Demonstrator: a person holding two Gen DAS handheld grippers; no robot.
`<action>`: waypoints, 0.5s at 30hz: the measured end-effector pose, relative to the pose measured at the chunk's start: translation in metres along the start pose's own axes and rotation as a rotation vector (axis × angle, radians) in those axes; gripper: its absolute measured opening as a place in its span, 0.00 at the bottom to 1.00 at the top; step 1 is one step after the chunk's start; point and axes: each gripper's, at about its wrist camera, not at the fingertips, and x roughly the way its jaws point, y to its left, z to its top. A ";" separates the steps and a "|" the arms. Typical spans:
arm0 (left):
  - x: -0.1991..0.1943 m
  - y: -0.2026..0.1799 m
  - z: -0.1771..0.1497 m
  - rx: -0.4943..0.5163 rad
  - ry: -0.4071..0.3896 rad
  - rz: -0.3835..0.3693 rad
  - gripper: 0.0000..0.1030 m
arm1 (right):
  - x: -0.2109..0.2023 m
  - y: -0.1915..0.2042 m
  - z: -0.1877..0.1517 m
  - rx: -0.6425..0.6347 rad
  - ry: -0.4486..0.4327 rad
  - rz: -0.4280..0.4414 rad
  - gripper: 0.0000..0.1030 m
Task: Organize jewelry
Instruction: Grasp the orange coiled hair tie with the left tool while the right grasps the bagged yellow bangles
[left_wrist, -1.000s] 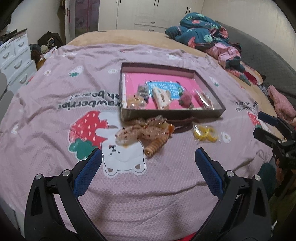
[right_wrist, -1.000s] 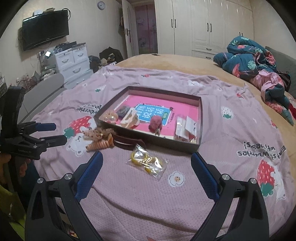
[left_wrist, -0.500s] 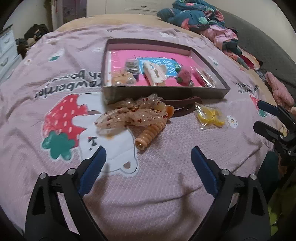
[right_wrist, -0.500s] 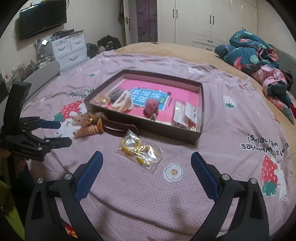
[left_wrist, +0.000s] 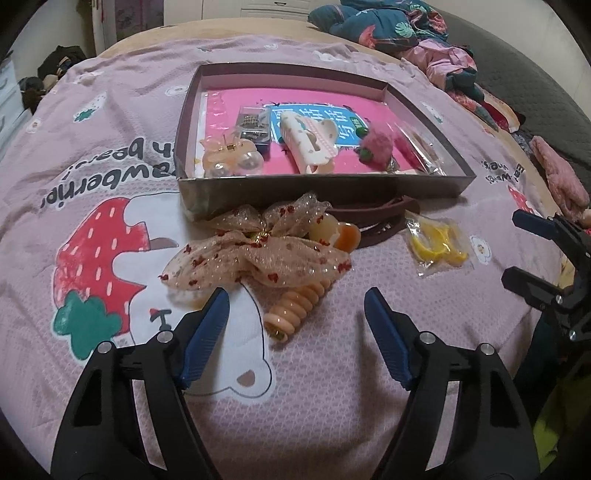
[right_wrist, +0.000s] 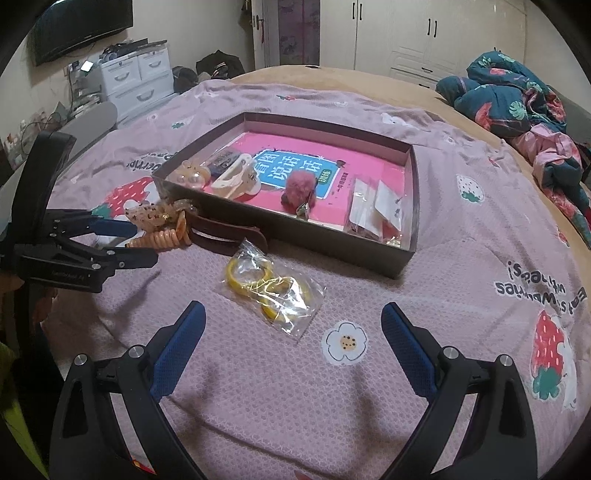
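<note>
A dark shallow box (left_wrist: 317, 184) with a pink floor holds several hair pieces; it also shows in the right wrist view (right_wrist: 402, 254). In front of it lie a sheer spotted bow (left_wrist: 255, 254), a peach spiral hair tie (left_wrist: 295, 310), a brown clip (left_wrist: 380, 218) and a clear bag of yellow rings (left_wrist: 436, 245). My left gripper (left_wrist: 295, 306) is open, its tips either side of the spiral tie and just short of the bow. My right gripper (right_wrist: 291, 314) is open and empty, just short of the bag of yellow rings (right_wrist: 273, 284).
Everything lies on a bed with a pink strawberry-print cover (right_wrist: 517, 288). Crumpled bedding and clothes (right_wrist: 517, 96) are piled at the far right. White drawers (right_wrist: 136, 81) and a grey chair stand beyond the left edge.
My left gripper has moved forward and down toward the bow and spiral tie. My right gripper has moved forward toward the bag of yellow rings. Both stay open.
</note>
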 end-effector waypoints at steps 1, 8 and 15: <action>0.001 0.000 0.001 -0.001 0.001 0.000 0.65 | 0.002 0.000 0.001 -0.005 0.002 0.001 0.92; 0.008 -0.003 0.005 0.011 0.010 0.008 0.52 | 0.018 0.000 0.007 -0.036 0.027 0.002 0.92; 0.009 0.001 0.004 0.012 0.016 0.018 0.26 | 0.041 0.002 0.013 -0.074 0.068 0.005 0.92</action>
